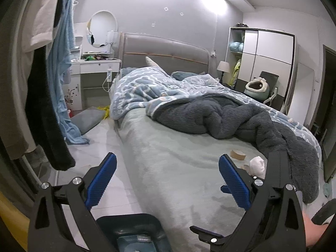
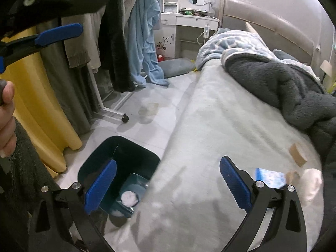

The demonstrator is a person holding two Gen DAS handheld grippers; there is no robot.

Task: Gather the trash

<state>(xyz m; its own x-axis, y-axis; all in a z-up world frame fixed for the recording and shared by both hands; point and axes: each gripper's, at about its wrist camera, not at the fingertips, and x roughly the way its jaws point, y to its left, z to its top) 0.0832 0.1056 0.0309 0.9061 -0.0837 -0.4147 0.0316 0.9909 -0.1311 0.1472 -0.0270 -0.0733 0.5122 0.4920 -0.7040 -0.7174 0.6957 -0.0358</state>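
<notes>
Trash is partly collected: one white crumpled tissue ball (image 2: 130, 197) lies in the dark teal plastic bin (image 2: 90, 159); a brown cardboard tape ring (image 2: 297, 154), blue-white wrapper (image 2: 269, 177) and white tissue wad (image 2: 313, 180) remain on the bed (image 2: 210, 126). Both the left hand-held gripper (image 1: 167, 178) and the right hand-held gripper (image 2: 168, 183) stand wide and empty.

Two handheld grippers, left gripper (image 1: 167, 177) and right gripper (image 2: 168, 180), share black angular plastic frames, ribbed blue finger pads (image 2: 100, 185) and silver round screws (image 2: 259, 184); beside the left gripper's frame, a dark fuzzy knitted sleeve (image 2: 23, 168) covers the person's wrist

The trash bin (image 1: 128, 231) is cut off by the frame's bottom edge.
</notes>
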